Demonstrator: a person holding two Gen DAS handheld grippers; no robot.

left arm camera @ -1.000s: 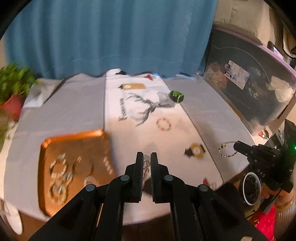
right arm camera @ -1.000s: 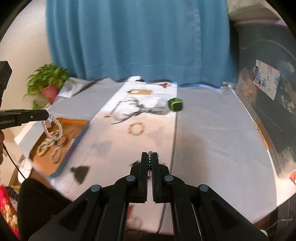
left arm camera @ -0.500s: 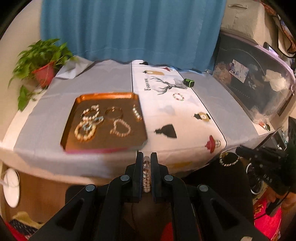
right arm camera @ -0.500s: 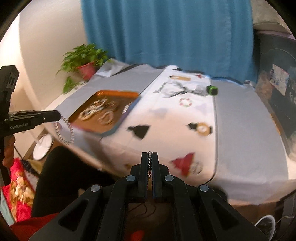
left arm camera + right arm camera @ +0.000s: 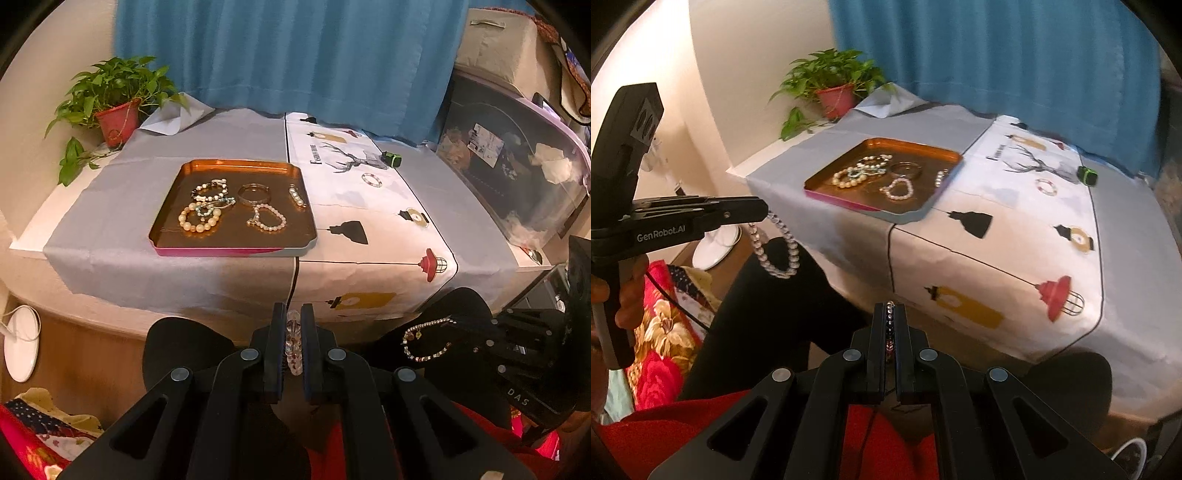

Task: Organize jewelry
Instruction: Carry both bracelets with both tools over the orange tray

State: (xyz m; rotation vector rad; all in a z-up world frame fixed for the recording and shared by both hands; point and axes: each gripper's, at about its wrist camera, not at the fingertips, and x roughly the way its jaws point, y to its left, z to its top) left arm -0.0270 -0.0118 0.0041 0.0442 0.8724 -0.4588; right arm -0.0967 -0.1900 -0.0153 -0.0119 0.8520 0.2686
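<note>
An orange tray (image 5: 236, 168) (image 5: 945, 153) on the table holds several bead bracelets and a bangle. A small beaded ring bracelet (image 5: 371, 180) (image 5: 1046, 187) lies on the white runner. My left gripper (image 5: 292, 332) is shut on a clear crystal bracelet (image 5: 293, 347), held below the table's front edge; the bracelet hangs from it in the right wrist view (image 5: 775, 247). My right gripper (image 5: 890, 321) is shut on a dark rhinestone bracelet (image 5: 889, 328), also off the table; it shows in the left wrist view (image 5: 424, 339).
A green cube (image 5: 391, 159) sits at the back of the runner. A potted plant (image 5: 116, 99) stands at the back left corner. A dark storage bin (image 5: 517, 162) stands to the right. My lap lies below both grippers.
Both grippers have pulled back from over the table to below its front edge, each still holding its bracelet. The tray and table now lie farther away.
</note>
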